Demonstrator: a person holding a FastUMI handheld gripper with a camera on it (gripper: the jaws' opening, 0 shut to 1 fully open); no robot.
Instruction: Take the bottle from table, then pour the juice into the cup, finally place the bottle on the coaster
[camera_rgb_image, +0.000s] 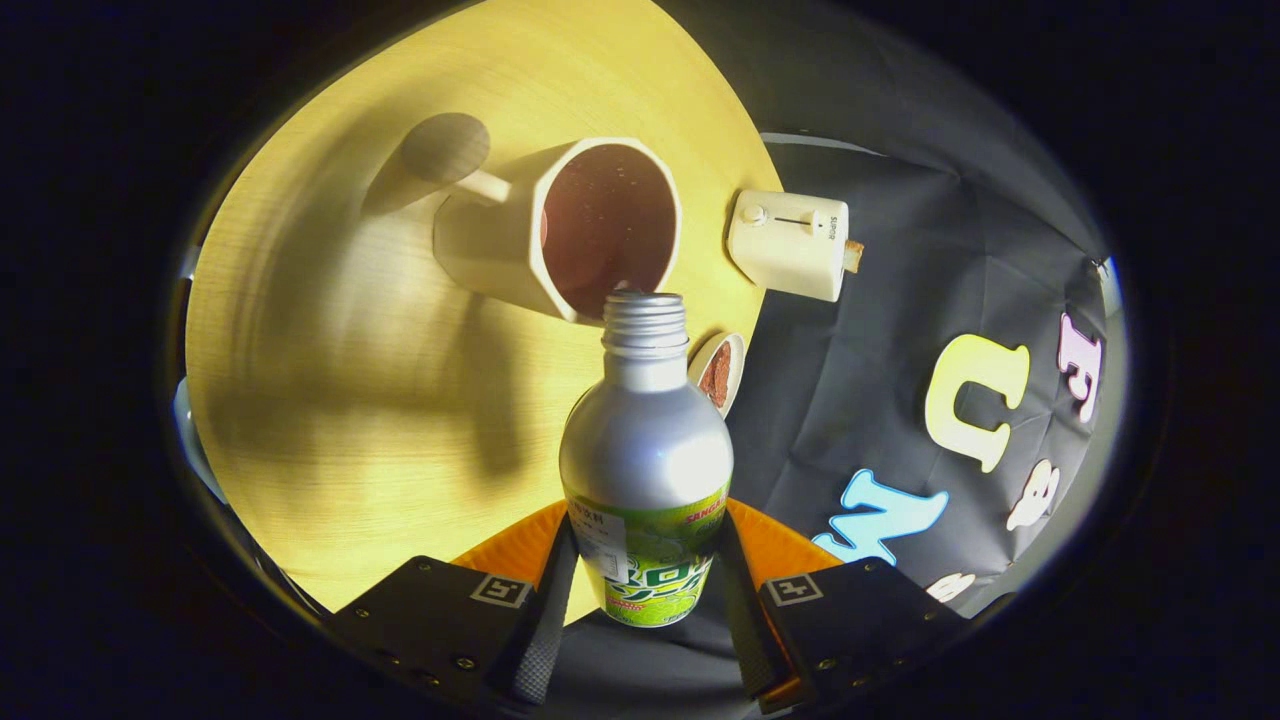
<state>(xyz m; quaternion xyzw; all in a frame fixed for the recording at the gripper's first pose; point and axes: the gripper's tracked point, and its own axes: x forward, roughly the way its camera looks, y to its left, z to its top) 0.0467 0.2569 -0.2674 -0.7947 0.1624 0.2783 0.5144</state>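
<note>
A silver bottle (645, 440) with a green label and no cap sits between my fingers, and my gripper (645, 590) is shut on it at the label. The whole view is rolled, so the bottle is tipped over toward the cup. Its threaded mouth is at the rim of a cream mug (560, 230) with a handle, whose inside looks dark reddish brown. A small round coaster (718, 372) with a brown centre and pale rim lies on the wooden table (330, 400) just beyond the bottle's shoulder.
A cream toaster-like box (790, 243) with a knob and a slider stands at the table's edge past the mug. An orange plate (780, 548) lies under the bottle near my fingers. The black cloth wall (900, 330) hangs behind the table.
</note>
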